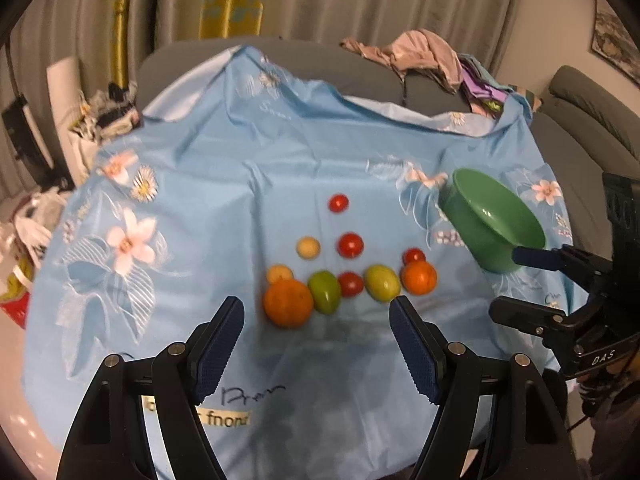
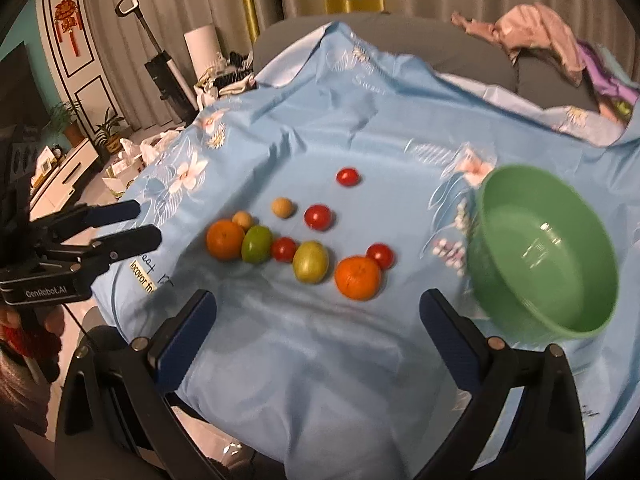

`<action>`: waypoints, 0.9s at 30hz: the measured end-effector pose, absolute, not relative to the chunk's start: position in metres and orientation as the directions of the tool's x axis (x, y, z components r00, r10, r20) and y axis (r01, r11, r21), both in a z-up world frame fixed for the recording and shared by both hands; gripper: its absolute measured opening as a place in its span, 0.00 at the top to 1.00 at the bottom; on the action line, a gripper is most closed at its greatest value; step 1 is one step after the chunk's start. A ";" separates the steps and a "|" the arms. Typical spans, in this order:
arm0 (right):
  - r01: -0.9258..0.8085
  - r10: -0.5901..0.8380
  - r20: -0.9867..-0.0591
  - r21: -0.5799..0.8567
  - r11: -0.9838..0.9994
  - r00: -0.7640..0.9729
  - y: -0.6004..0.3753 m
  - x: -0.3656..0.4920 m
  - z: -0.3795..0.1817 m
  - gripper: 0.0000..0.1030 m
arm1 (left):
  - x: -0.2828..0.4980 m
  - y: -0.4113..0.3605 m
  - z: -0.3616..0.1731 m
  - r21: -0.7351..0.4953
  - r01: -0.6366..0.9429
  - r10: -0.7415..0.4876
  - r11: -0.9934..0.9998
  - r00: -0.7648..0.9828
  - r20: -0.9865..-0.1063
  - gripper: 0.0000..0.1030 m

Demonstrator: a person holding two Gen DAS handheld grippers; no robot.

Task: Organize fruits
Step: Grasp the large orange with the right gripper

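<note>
Several fruits lie loose on the blue floral cloth [image 1: 200, 200]: two oranges [image 1: 288, 303] [image 2: 357, 277], two green fruits [image 1: 325, 291] [image 2: 310, 261], several small red tomatoes [image 1: 351, 245] [image 2: 318, 217] and two small tan fruits [image 1: 308, 247] [image 2: 283, 207]. An empty green bowl [image 1: 494, 216] [image 2: 544, 256] stands tilted at the right of the fruits. My left gripper [image 1: 318, 316] is open and empty just in front of the fruit cluster. My right gripper [image 2: 318, 308] is open and empty, near the cloth's front, left of the bowl.
Crumpled clothes [image 1: 424, 56] lie on the grey sofa [image 1: 312, 64] behind the cloth. A white printed label [image 1: 224, 420] sits on the cloth's front edge. Bags and clutter [image 2: 132, 160] crowd the floor at the left.
</note>
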State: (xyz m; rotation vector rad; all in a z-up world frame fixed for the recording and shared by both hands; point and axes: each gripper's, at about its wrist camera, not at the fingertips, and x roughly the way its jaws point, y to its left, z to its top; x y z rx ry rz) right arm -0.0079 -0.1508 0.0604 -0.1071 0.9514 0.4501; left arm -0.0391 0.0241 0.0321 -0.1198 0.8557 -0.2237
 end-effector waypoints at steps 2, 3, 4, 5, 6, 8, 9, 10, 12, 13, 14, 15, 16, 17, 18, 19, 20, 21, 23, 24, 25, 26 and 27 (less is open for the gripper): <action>-0.419 0.344 -0.813 0.137 0.898 0.470 -0.149 -0.005 0.051 0.04 | -0.034 0.022 0.023 -0.209 0.149 -0.257 0.966 0.608 -0.751 0.27; -0.420 0.352 -0.817 0.150 0.895 0.458 -0.147 -0.004 0.047 0.05 | -0.032 0.020 0.019 -0.212 0.155 -0.262 0.965 0.600 -0.756 0.27; -0.424 0.361 -0.818 0.161 0.891 0.448 -0.145 -0.004 0.043 0.07 | -0.031 0.018 0.017 -0.212 0.164 -0.268 0.963 0.594 -0.758 0.27; -0.432 0.371 -0.820 0.171 0.885 0.435 -0.142 -0.003 0.038 0.08 | -0.029 0.017 0.015 -0.212 0.170 -0.272 0.962 0.591 -0.760 0.27; -0.437 0.376 -0.823 0.177 0.882 0.427 -0.139 -0.002 0.036 0.08 | -0.028 0.016 0.014 -0.214 0.175 -0.276 0.961 0.587 -0.761 0.27; -0.452 0.392 -0.824 0.191 0.872 0.408 -0.134 -0.001 0.030 0.14 | -0.025 0.015 0.012 -0.221 0.188 -0.290 0.957 0.582 -0.760 0.27; -0.458 0.398 -0.825 0.196 0.867 0.401 -0.132 0.000 0.028 0.15 | -0.023 0.014 0.011 -0.223 0.194 -0.295 0.955 0.582 -0.758 0.27; -0.462 0.401 -0.826 0.199 0.864 0.395 -0.130 0.001 0.026 0.18 | -0.022 0.014 0.010 -0.221 0.199 -0.296 0.955 0.583 -0.757 0.27; -0.464 0.405 -0.829 0.205 0.862 0.385 -0.128 0.004 0.020 0.22 | -0.018 0.012 0.008 -0.215 0.208 -0.297 0.954 0.584 -0.755 0.29; -0.463 0.408 -0.830 0.212 0.861 0.380 -0.127 0.007 0.018 0.24 | -0.016 0.011 0.006 -0.213 0.212 -0.298 0.954 0.582 -0.757 0.33; -0.458 0.410 -0.831 0.218 0.862 0.376 -0.127 0.009 0.015 0.25 | -0.013 0.011 0.004 -0.212 0.214 -0.299 0.954 0.578 -0.759 0.34; -0.455 0.412 -0.832 0.224 0.862 0.372 -0.127 0.012 0.012 0.25 | -0.012 0.011 0.001 -0.211 0.211 -0.296 0.954 0.575 -0.763 0.34; -0.451 0.412 -0.832 0.227 0.863 0.370 -0.127 0.014 0.010 0.26 | -0.010 0.011 -0.002 -0.206 0.206 -0.288 0.957 0.573 -0.767 0.34; -0.447 0.408 -0.832 0.223 0.866 0.376 -0.128 0.016 0.009 0.29 | -0.009 0.012 -0.004 -0.198 0.202 -0.280 0.959 0.574 -0.769 0.34; -0.443 0.398 -0.831 0.210 0.872 0.389 -0.130 0.017 0.008 0.29 | -0.007 0.013 -0.006 -0.182 0.196 -0.263 0.964 0.577 -0.773 0.34; -0.432 0.374 -0.832 0.185 0.883 0.410 -0.133 0.020 0.007 0.29 | -0.005 0.015 -0.009 -0.164 0.189 -0.245 0.968 0.579 -0.777 0.34; -0.419 0.353 -0.835 0.166 0.893 0.422 -0.135 0.022 0.005 0.29 | -0.003 0.016 -0.012 -0.147 0.181 -0.227 0.972 0.581 -0.781 0.34; -0.403 0.331 -0.841 0.150 0.903 0.428 -0.138 0.026 0.002 0.29 | 0.001 0.017 -0.015 -0.132 0.177 -0.212 0.975 0.579 -0.787 0.35; -0.377 0.295 -0.852 0.126 0.918 0.432 -0.143 0.032 -0.004 0.30 | 0.005 0.018 -0.021 -0.118 0.173 -0.198 0.978 0.575 -0.794 0.36; -0.369 0.277 -0.857 0.111 0.923 0.435 -0.145 0.035 -0.008 0.30 | 0.008 0.018 -0.023 -0.110 0.172 -0.191 0.979 0.573 -0.797 0.36; -0.367 0.265 -0.861 0.099 0.925 0.435 -0.146 0.038 -0.011 0.31 | 0.011 0.017 -0.026 -0.100 0.172 -0.181 0.980 0.569 -0.802 0.36; -0.367 0.258 -0.864 0.093 0.926 0.433 -0.146 0.041 -0.014 0.34 | 0.014 0.017 -0.029 -0.087 0.171 -0.170 0.981 0.567 -0.806 0.37; -0.366 0.253 -0.867 0.088 0.926 0.429 -0.148 0.044 -0.017 0.35 | 0.015 0.015 -0.029 -0.066 0.173 -0.156 0.983 0.576 -0.802 0.37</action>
